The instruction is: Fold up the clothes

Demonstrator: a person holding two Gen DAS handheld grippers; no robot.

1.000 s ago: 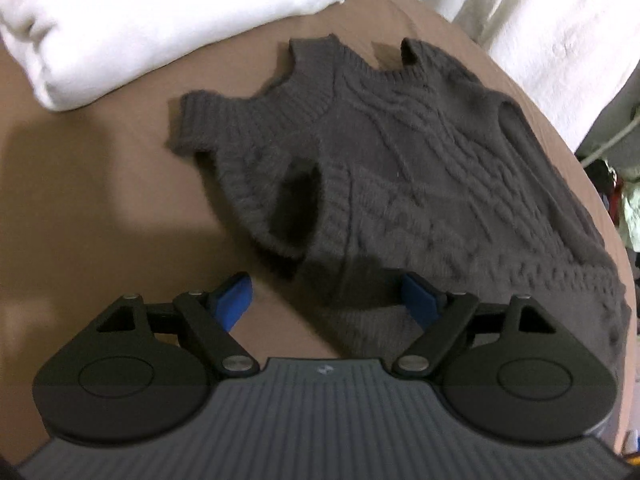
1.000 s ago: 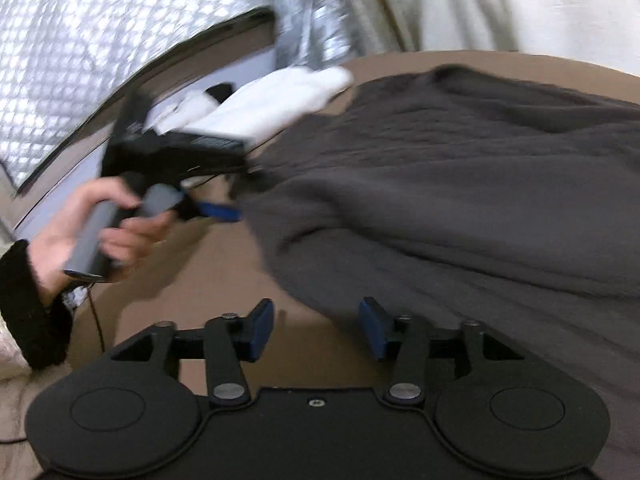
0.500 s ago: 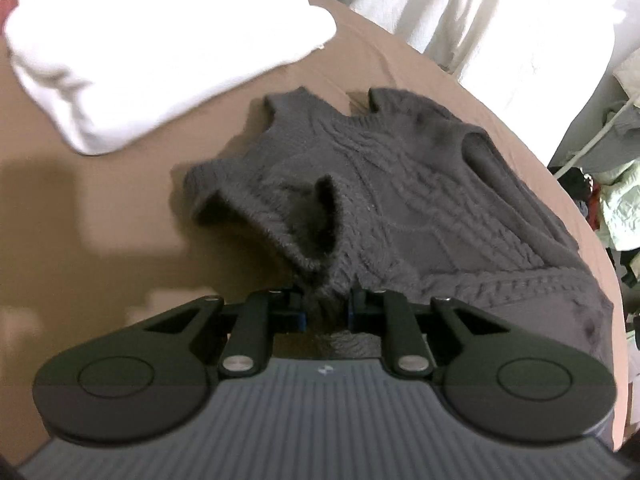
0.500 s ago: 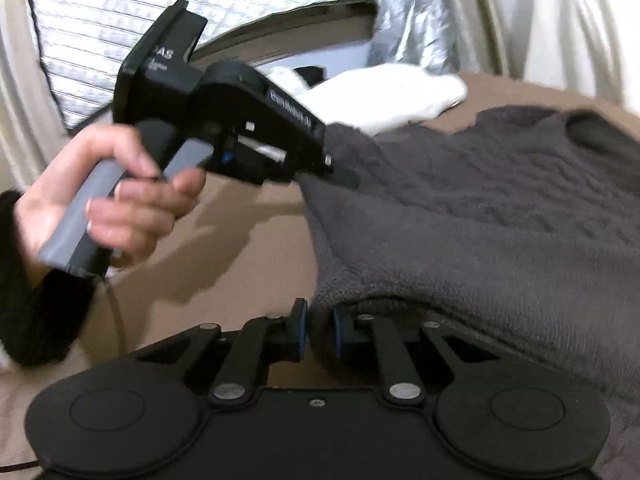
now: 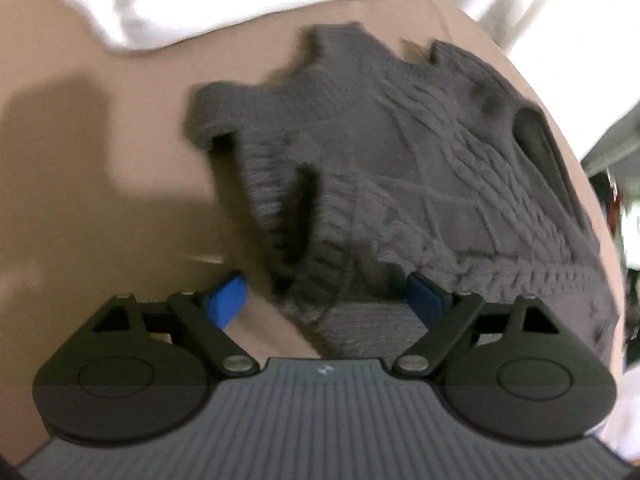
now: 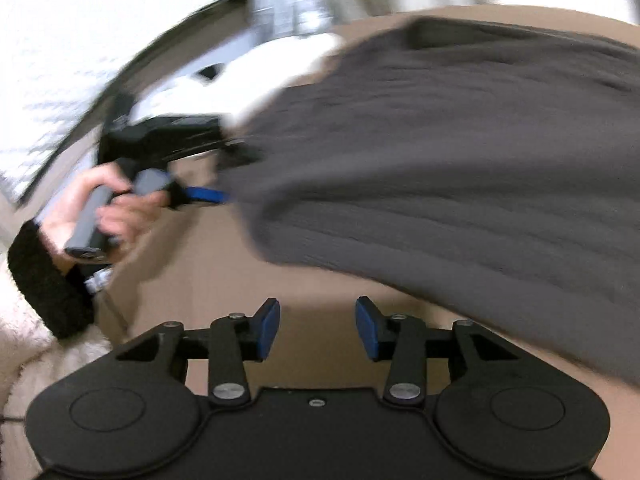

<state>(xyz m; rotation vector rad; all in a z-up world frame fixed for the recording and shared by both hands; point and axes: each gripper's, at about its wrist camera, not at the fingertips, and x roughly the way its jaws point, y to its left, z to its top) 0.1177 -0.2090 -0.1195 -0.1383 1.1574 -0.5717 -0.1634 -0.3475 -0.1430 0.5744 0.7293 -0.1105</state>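
Both grippers, left gripper (image 5: 326,298) and right gripper (image 6: 318,328), jaws opening and unloaded; dark grey cable-knit sleeveless sweater (image 5: 420,168), freed, may slump unfolded.

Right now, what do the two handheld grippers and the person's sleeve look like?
Left gripper: black linkage arms, blue finger pads, ribbed grey body with a small white mark. Right gripper: black body, blue pads. In the right view, the left one has a grey handle. Sleeve: black, fuzzy cuff.
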